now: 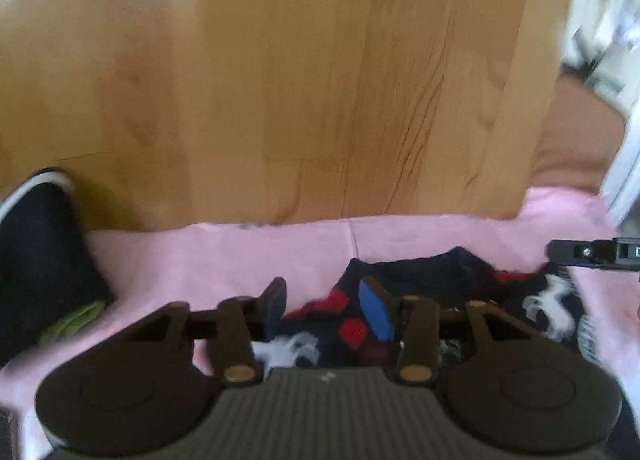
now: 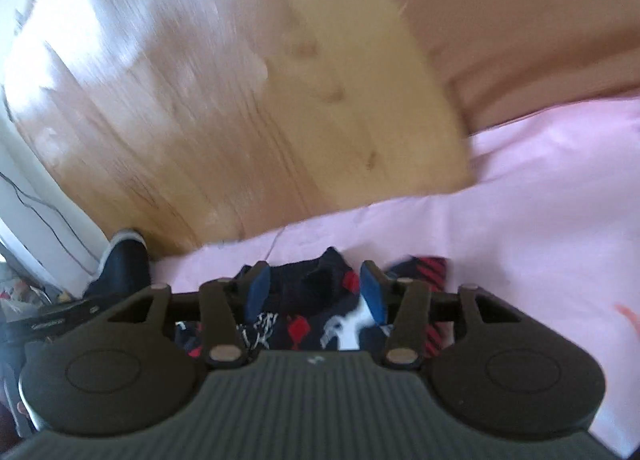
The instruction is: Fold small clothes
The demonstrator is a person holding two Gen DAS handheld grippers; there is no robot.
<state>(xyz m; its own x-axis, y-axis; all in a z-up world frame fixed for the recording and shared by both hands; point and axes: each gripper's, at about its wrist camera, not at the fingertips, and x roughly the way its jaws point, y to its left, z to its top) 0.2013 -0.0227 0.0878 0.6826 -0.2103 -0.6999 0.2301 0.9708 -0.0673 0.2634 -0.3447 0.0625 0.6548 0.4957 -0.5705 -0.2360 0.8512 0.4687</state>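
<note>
Socks (image 1: 404, 300) bunched on pink sheet (image 1: 224, 260) near its wooden-floor edge; left tongs (image 1: 326, 308) and right tongs (image 2: 316, 292) both spread wide, gripping nothing.

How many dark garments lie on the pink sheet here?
2 that I can tell: a patterned dark garment bunched between both grippers' fingers, and a plain navy garment at the sheet's left edge. Folds may hide more.

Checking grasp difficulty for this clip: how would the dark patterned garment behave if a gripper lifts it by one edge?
The dark patterned garment lies crumpled in soft folds on the pink sheet, so it would probably hang limp rather than hold shape. It looks thin and small, likely light. On smooth bedding it may slide if pushed.
</note>
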